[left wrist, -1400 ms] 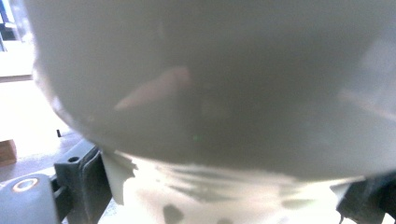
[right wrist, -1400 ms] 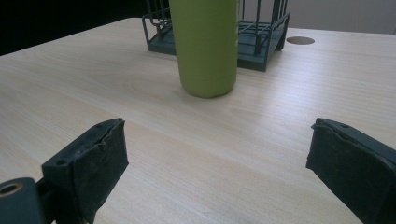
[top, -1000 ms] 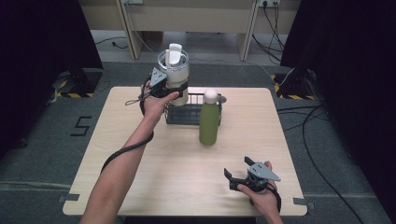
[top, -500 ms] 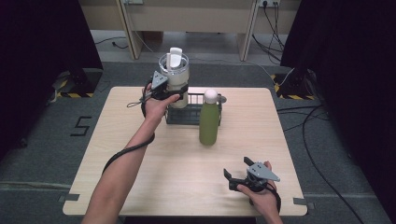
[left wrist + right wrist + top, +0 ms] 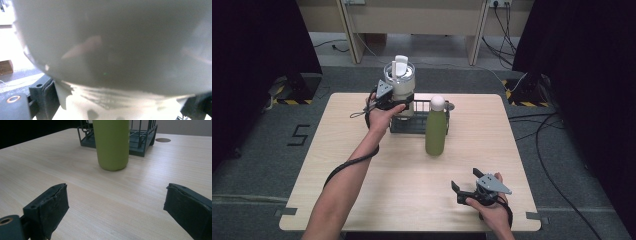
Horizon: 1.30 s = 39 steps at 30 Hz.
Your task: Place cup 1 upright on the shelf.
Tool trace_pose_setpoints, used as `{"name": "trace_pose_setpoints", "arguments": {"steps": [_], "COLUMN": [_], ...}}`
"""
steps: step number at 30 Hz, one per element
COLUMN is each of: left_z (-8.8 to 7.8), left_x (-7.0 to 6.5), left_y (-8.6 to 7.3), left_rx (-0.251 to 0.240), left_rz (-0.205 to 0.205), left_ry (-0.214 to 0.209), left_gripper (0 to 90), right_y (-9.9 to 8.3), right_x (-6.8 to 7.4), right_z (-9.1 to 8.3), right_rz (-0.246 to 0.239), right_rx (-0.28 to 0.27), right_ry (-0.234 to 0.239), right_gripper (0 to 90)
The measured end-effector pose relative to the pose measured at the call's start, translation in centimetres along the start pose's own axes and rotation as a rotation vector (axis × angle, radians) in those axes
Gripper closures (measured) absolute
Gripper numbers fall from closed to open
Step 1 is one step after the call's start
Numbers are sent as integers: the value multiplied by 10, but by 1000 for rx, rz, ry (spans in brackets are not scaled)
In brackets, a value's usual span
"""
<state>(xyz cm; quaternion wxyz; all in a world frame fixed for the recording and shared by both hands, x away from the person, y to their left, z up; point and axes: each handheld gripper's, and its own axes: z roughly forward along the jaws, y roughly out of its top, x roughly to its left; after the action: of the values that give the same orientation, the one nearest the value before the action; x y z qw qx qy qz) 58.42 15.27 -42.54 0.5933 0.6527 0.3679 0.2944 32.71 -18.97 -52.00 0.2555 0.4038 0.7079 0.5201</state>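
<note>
My left gripper is shut on a cream tumbler with a white flip lid and holds it upright just over the left end of a dark wire basket. In the left gripper view the tumbler's wall is pressed close, with a black pad at either side. A green bottle with a white cap stands on the table against the basket's front. My right gripper rests near the table's front right edge, open and holding nothing. It faces the green bottle and the basket beyond.
The light wooden table has a round cable hole behind the basket at the right. Dark curtains flank the table. Cables lie on the floor to the right, and a wooden bench stands behind.
The left hand has lowered the tumbler slightly toward the basket. The right gripper and the green bottle have stayed put.
</note>
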Motion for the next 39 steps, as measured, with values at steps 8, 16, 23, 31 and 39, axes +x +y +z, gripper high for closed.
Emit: {"name": "trace_pose_setpoints", "arguments": {"steps": [8,16,23,31,39], "left_z": [2,3,4,4,4], "left_x": [0,0,-1,0,1], "left_y": [-6,-9,-11,-13,-17], "left_rx": [14,25,33,40,44], "left_rz": [3,2,1,1,-15], "left_ry": [7,14,17,20,28], "left_gripper": [93,93,93,92,92], "right_y": [0,0,0,0,0], "right_x": [0,1,1,1,1], "right_z": [0,0,1,1,0], "right_rz": [0,2,2,0,-6], "right_rx": [0,4,3,2,-2], "right_ry": [2,4,6,8,4], "right_gripper": [53,54,55,56,55]}}
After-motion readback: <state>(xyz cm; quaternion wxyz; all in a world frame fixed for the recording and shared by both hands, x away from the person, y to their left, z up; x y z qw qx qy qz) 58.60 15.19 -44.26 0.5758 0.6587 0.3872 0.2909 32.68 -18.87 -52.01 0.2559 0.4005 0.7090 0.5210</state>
